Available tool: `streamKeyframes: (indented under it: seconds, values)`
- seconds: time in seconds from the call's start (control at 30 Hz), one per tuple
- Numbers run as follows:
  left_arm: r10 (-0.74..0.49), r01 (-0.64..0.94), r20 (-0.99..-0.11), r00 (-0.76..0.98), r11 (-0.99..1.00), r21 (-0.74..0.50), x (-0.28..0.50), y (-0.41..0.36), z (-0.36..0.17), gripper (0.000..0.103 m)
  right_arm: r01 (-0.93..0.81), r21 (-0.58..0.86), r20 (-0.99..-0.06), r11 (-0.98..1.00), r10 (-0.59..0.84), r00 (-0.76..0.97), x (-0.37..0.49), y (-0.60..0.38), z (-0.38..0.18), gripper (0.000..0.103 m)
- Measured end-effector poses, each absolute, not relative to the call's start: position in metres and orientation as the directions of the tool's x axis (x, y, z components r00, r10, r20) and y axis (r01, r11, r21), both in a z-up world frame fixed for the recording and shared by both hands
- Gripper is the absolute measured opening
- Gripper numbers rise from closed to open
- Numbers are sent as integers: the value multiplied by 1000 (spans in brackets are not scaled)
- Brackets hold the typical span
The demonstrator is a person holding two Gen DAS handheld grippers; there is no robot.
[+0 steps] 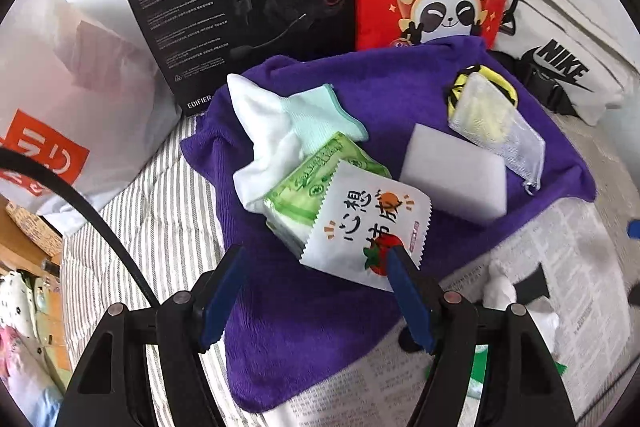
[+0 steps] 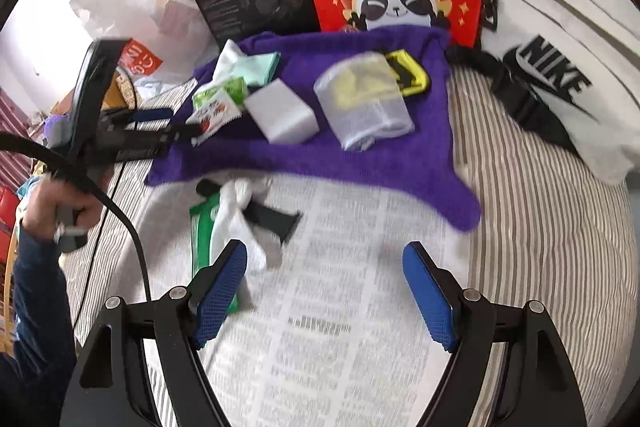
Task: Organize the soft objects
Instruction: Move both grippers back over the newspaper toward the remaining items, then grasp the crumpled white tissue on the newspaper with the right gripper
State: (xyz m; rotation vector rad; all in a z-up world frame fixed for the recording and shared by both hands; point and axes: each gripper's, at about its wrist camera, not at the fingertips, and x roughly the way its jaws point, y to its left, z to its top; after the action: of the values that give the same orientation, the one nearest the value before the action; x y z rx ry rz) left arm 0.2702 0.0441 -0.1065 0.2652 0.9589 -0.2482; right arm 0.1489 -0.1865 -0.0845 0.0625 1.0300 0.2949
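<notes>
Gathering of the soft things onto the purple towel (image 1: 304,327) is judged to be well along. On the plush, fleecy towel, spread over a striped bed (image 2: 540,207), several items are already laid: a white and mint sock (image 1: 276,123), a green tissue pack (image 1: 316,179), a white sachet (image 1: 368,227) with a zigzag edge resting on that pack, a smooth white sponge block (image 1: 456,175), and a mesh pouch (image 1: 492,123) with something yellow inside, lying over a yellow and black piece.

The left claw (image 1: 316,295) is seen with its blue pads apart; one pad tip overlaps the sachet's lower corner, but nothing is clamped, so the sachet is taken as released onto the pile.

Still left off the towel, on a sheet of newsprint (image 2: 340,287) in front of it, are a limp white sock (image 2: 244,219), a flat green packet (image 2: 204,239) and a dark strap-like piece (image 2: 272,215), tangled together. The right claw (image 2: 324,291) is held wide apart above the newsprint, empty, its left pad just beside that heap, which is judged to be next for pick-up.

A black box, a red bag and a white Nike bag stand behind the towel.
</notes>
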Motion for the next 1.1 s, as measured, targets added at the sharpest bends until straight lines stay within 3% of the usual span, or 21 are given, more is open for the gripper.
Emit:
streamKeyframes:
  seconds: [0.47, 0.9, 1.0, 1.1]
  values:
    - [-20, 276, -811, 584, 945, 176, 250, 48, -100, 70, -193, 232, -841, 953, 296, 453, 136, -181, -108, 80]
    - [-105, 245, -793, 601, 968, 57, 196, 101, -88, 71, -306, 221, -826, 926, 344, 446, 161, -118, -129, 79]
    - [-127, 226, -792, 597, 974, 14, 189, 110, -93, 71, -323, 207, -816, 924, 345, 464, 168, -101, -131, 70]
    - [-150, 225, -791, 593, 974, -16, 182, 113, -100, 71, -338, 163, -822, 927, 317, 472, 175, -87, -137, 47]
